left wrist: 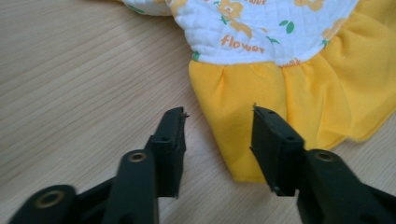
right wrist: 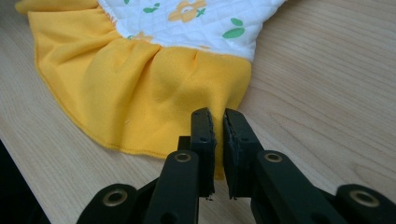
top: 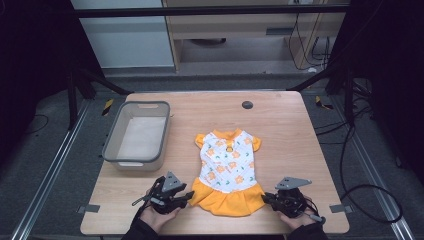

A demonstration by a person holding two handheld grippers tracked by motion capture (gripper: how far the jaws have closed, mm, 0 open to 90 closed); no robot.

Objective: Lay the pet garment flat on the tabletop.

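**Both grippers at the skirt hem, the grasp half made**

Nearest to us, the right gripper [right wrist: 218, 122] has its black fingers drawn almost together over the corner of the yellow skirt, a slim gap left between them; we judge they pinch the hem, though we cannot tell how much cloth sits inside. Over on the other side, the left gripper [left wrist: 218, 122] stands with its fingers spread wide, one on bare wood, the other over the skirt's edge, nothing caught yet.

From the high view, the small dress [top: 228, 170] lies flat in the middle of the desk [top: 280, 125], collar away from us, white flowered top and orange-yellow skirt toward the hands. The left gripper [top: 189, 195] and right gripper [top: 265, 197] flank the two lower corners. A grey bin [top: 117, 135] waits just left of the dress, apart from it.

So we read this as the take-hold step. Next we need the left fingers to slide on over the hem corner and close, matching the right, before any lift or fold begins.
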